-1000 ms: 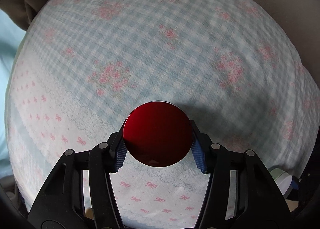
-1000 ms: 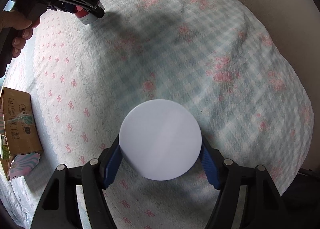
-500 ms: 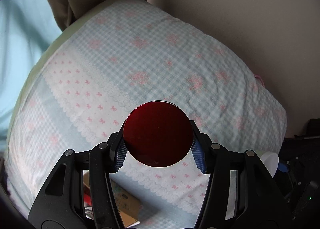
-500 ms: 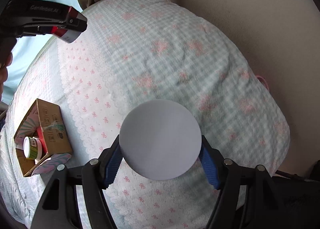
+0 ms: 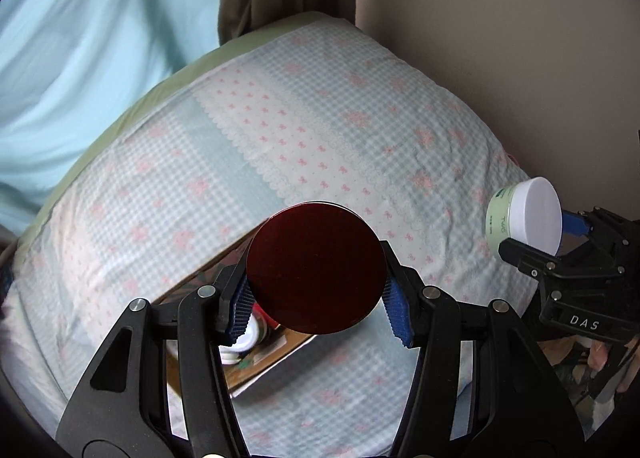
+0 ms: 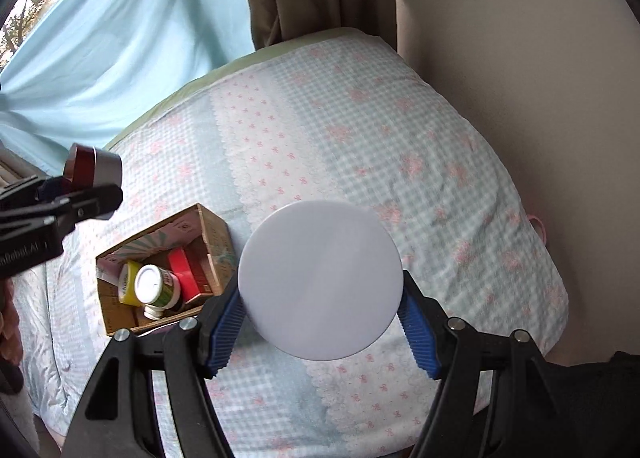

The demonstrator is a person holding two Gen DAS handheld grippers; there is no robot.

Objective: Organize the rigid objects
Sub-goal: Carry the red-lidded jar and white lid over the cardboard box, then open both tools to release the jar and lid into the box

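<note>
With each gripper's jaws clamped on a jar, the red-lidded jar [image 5: 316, 269] and the white-lidded jar [image 6: 320, 280] risked toppling on the crowded box [image 6: 160, 266] below the jaws.

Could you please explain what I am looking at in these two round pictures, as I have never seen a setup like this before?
There is no robot: a person holds a two-finger gripper in each hand, and each gripper carries a fisheye camera looking forward along its fingers. One picture is taken from the left gripper, which is clamped on a jar with a dark red lid. The other is from the right gripper, clamped on a jar with a white lid. Each gripper also shows at the edge of the other's picture. Below them is a bed with a checked, flowered cover. On it lies an open cardboard box already holding several small containers.
</note>
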